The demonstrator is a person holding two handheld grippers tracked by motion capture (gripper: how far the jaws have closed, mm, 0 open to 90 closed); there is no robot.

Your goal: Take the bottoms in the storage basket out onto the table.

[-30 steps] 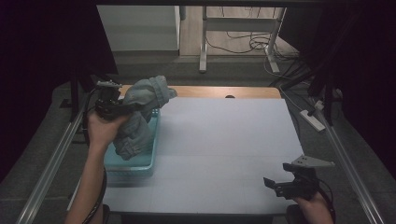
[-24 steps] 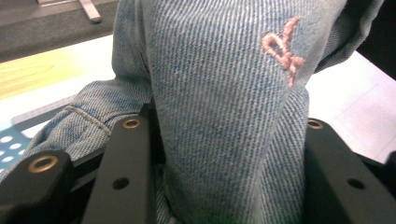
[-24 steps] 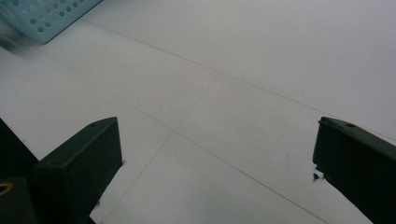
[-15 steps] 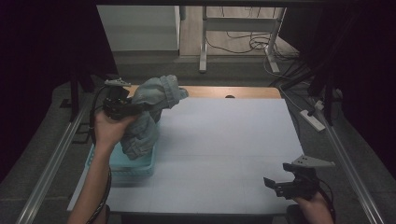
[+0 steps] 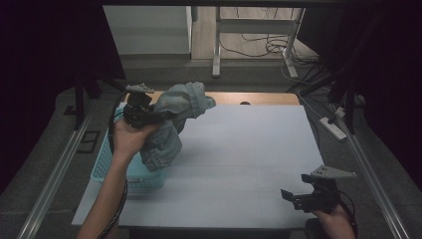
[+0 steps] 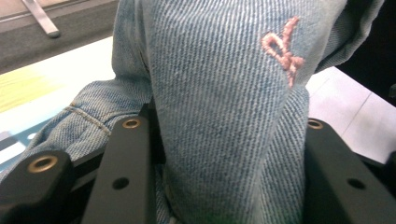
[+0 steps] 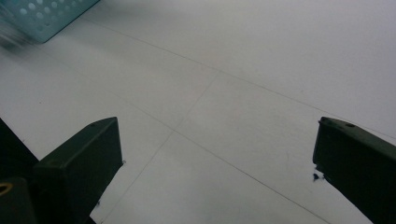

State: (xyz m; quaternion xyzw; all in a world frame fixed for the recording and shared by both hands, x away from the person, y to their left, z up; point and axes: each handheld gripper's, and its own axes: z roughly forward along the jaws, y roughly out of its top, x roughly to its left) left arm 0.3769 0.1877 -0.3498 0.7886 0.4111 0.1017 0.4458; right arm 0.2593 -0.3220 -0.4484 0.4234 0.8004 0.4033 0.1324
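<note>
Camera positions: one fixed, two gripper-mounted.

High view: above the near edge, facing forward and down over the whole white rectangular tabletop (image 5: pixel 239 164). Left gripper view: pressed close against pale blue denim cloth (image 6: pixel 224 116) (fabric weave legible). Right gripper view: low, skimming the tabletop (image 7: pixel 243 70), sharing the perforated turquoise plastic basket (image 7: pixel 46 14) with the high view (image 5: pixel 107 164).

Pink stitched mark on denim

The denim garment (image 6: pixel 224 116) carries one sign: a small embroidered mark (image 6: pixel 281 49) in pink thread, seen in the left gripper view near the top of the fold. It is a looped figure like a cursive letter or a ribbon; which one cannot be told. No other text, label, brand or number can be read anywhere.
</note>
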